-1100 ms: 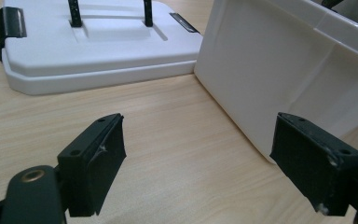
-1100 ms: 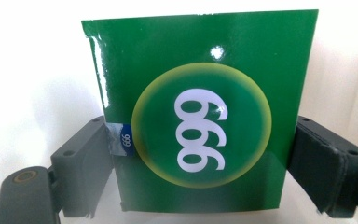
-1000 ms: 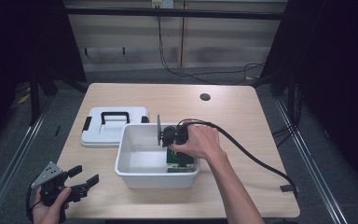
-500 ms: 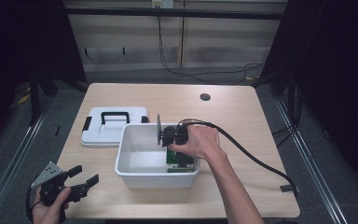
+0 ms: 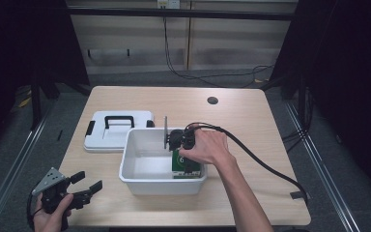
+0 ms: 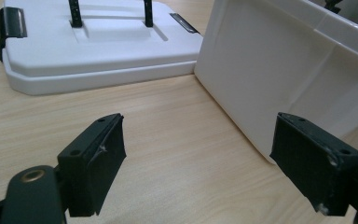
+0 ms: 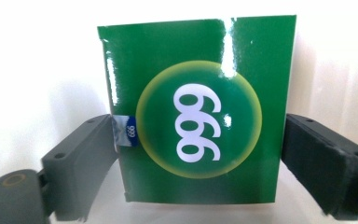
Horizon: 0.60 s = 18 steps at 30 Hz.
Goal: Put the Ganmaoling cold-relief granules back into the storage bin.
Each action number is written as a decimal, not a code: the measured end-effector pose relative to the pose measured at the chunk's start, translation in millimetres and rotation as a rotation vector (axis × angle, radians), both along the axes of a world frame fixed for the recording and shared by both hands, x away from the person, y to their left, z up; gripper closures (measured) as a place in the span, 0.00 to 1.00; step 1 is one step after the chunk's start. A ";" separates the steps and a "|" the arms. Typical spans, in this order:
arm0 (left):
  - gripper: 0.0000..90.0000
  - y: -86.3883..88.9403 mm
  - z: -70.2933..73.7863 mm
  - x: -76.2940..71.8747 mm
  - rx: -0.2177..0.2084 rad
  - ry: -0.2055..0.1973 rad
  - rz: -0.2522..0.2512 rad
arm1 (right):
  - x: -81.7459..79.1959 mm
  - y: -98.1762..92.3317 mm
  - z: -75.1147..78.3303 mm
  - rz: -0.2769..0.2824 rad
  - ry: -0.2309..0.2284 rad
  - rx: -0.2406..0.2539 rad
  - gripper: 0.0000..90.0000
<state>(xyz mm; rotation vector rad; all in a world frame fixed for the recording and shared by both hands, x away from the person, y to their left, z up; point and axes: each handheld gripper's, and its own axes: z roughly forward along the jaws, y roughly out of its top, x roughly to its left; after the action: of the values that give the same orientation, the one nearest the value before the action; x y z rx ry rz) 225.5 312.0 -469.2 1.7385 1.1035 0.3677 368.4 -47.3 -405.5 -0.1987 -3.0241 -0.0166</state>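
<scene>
my right gripper (image 5: 187,155) is down inside the white bin (image 5: 145,180), at its right end, with the jaws on either side of the green box (image 7: 196,109). in the right gripper view the left jaw touches the box's edge by a small blue label and the right jaw sits just beside the other edge, so i cannot tell whether they are truly clamped on it. the box stands upright against the bin's white wall, its round emblem with white numerals facing me. my left gripper (image 5: 88,188) rests low at the near left corner of the worktop (image 5: 251,121), jaws wide apart with nothing between them. the white lid (image 5: 118,131) lies flat just behind the bin's left end.
</scene>
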 end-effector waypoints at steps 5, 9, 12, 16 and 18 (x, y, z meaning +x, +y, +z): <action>0.19 0.0 0.1 0.0 0.001 0.000 0.002 | 0.1 -3.6 3.4 -0.003 0.007 0.008 0.11; 0.19 -1.2 -0.1 0.3 -0.008 0.001 0.002 | -0.8 -5.1 9.5 -0.009 -0.009 0.015 0.12; 0.19 -1.2 -0.2 1.1 -0.007 0.002 0.005 | -0.3 -7.1 14.2 -0.003 -0.011 0.040 0.13; 0.19 -0.4 -0.6 1.3 -0.005 0.004 0.005 | -0.5 -12.4 21.2 -0.016 -0.027 0.069 0.13; 0.19 -0.5 -0.9 1.5 -0.006 0.006 0.008 | -1.4 -15.0 24.0 -0.025 -0.019 0.088 0.14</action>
<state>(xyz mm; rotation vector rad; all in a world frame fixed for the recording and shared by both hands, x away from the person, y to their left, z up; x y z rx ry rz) 227.0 311.5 -470.1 1.7319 1.1148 0.3638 366.9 -62.3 -381.5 -0.2298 -3.0312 -0.1535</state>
